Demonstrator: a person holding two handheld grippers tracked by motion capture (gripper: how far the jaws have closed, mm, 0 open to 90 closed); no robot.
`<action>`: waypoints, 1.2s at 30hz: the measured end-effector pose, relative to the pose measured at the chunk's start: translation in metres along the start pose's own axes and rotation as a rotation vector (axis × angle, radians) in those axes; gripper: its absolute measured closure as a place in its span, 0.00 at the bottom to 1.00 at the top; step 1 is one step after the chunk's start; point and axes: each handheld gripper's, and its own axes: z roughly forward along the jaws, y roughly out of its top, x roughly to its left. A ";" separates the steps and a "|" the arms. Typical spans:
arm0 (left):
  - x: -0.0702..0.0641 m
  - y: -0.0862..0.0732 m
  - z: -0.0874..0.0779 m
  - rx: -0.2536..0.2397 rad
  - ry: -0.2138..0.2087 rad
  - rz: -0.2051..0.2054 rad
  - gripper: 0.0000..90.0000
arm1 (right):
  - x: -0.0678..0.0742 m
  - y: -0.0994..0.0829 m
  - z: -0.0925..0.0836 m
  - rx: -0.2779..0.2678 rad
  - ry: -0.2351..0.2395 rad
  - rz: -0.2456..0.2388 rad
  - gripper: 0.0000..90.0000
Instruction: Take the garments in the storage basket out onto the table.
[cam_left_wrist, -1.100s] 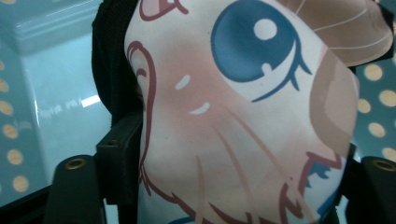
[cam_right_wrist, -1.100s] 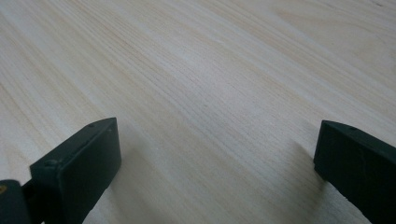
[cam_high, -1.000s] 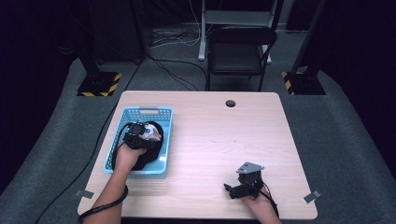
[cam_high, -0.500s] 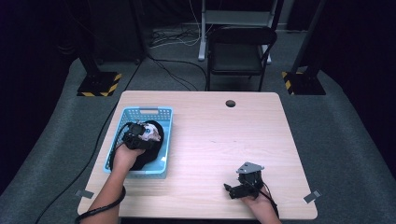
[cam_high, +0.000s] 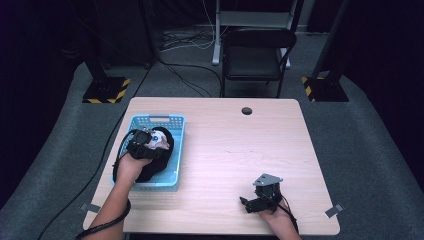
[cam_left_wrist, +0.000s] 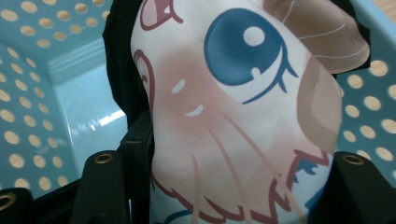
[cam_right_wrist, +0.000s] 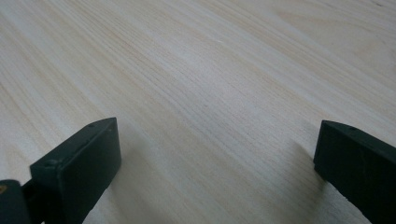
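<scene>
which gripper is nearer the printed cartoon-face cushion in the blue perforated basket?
Left. The left gripper is inside the blue perforated plastic basket, jaws shut on the soft cushion with the printed cartoon face. The right gripper rests open on the light wooden table, far away.

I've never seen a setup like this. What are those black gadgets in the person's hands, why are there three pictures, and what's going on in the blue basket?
No robot here: a person holds a hand-operated two-jaw gripper in each hand. One picture comes from a camera above the wooden table; the other two come from small cameras riding on each gripper, looking along its black jaws.

On the table stands a blue perforated basket containing a soft black item with a printed cartoon face, a big blue eye showing. The left gripper reaches into the basket, and its jaws have just been closing; they now pinch that printed item between them.

The right gripper rests near the table's front edge, jaws open, nothing but bare wood between them.
</scene>
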 end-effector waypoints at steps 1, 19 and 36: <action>0.000 0.000 -0.001 -0.006 0.001 0.000 0.45 | 0.000 0.000 0.000 0.000 0.000 0.000 0.00; -0.007 -0.009 -0.018 -0.118 -0.011 -0.009 0.46 | 0.000 0.000 0.000 0.000 0.000 0.000 0.00; -0.026 -0.010 -0.043 -0.237 -0.011 0.046 0.47 | 0.000 0.000 0.000 0.000 -0.001 0.000 0.00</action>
